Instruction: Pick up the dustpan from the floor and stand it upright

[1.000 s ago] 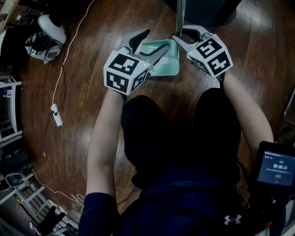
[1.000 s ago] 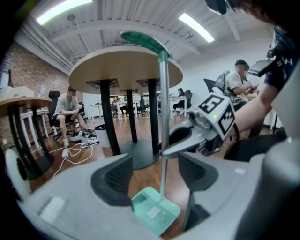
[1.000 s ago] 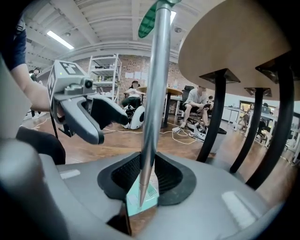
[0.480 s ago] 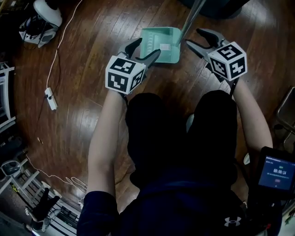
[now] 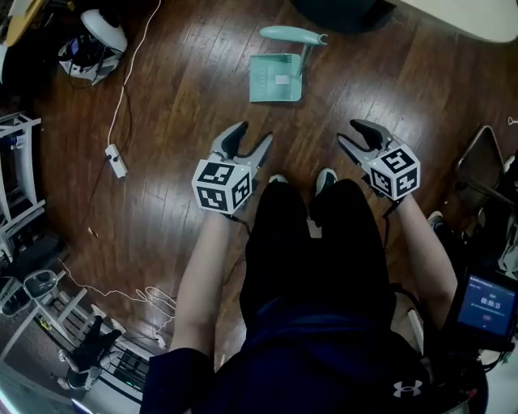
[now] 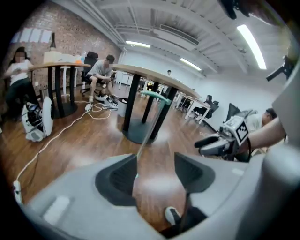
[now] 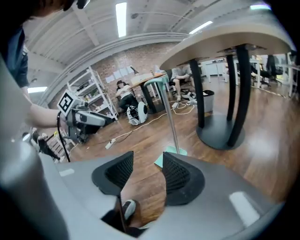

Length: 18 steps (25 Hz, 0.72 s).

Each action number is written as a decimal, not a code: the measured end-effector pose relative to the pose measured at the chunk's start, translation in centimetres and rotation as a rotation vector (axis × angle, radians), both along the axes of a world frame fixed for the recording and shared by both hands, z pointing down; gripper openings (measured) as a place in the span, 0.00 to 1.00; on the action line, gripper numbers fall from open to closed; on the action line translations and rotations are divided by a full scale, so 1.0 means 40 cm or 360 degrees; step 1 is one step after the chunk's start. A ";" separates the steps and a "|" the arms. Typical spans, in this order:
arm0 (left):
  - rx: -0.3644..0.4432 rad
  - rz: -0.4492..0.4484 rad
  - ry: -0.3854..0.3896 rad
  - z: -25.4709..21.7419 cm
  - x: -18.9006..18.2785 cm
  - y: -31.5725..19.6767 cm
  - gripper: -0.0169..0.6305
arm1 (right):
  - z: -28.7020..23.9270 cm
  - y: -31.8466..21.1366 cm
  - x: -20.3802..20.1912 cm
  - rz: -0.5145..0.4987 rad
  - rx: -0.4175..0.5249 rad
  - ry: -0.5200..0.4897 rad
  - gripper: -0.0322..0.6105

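Note:
The mint-green dustpan stands upright by itself on the wooden floor, its metal pole rising to a green handle. Both grippers are held back from it, near the person's knees. My left gripper has nothing between its jaws, which are closing. So are the empty jaws of my right gripper. In the left gripper view the pole and handle rise beyond my left gripper. The right gripper view shows the pan on the floor past my right gripper.
A round table base sits just behind the dustpan. A white appliance and a power strip on a cable lie at the left, by a white rack. A chair frame stands right. The person's shoes are below the grippers.
Both grippers let go of the dustpan, opened and drew back toward the person and up. The dustpan is left standing alone.

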<state>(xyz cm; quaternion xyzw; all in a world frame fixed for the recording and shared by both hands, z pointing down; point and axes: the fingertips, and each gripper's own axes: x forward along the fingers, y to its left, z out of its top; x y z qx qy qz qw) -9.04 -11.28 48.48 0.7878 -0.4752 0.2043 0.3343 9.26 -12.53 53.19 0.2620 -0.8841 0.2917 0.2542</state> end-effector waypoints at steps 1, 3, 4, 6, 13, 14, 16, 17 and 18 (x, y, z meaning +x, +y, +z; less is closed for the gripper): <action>-0.0043 -0.0022 0.0033 -0.021 0.034 0.028 0.42 | -0.024 0.032 0.026 0.0062 -0.0046 -0.0013 0.36; -0.0083 -0.0042 0.0083 -0.055 0.119 0.092 0.40 | -0.053 0.101 0.078 0.0153 -0.0100 -0.0053 0.33; -0.0084 -0.0036 0.0092 -0.072 0.159 0.122 0.39 | -0.064 0.132 0.094 0.0183 -0.0111 -0.0082 0.31; -0.0069 -0.0004 0.0098 -0.130 0.218 0.170 0.37 | -0.113 0.181 0.105 0.0214 -0.0123 -0.0139 0.26; -0.0035 0.0018 0.0173 -0.462 0.216 0.232 0.35 | -0.458 0.220 0.011 0.0176 -0.0147 -0.0262 0.18; -0.0024 0.0019 0.0186 -0.508 0.200 0.228 0.35 | -0.510 0.209 -0.006 0.0164 -0.0130 -0.0262 0.17; -0.0012 0.0025 0.0212 -0.580 0.174 0.238 0.34 | -0.595 0.200 -0.029 0.0137 -0.0082 -0.0247 0.16; -0.0013 0.0024 0.0220 -0.603 0.161 0.248 0.33 | -0.629 0.197 -0.036 0.0129 -0.0053 -0.0237 0.16; -0.0016 0.0018 0.0226 -0.619 0.148 0.258 0.33 | -0.659 0.194 -0.040 0.0131 -0.0022 -0.0229 0.16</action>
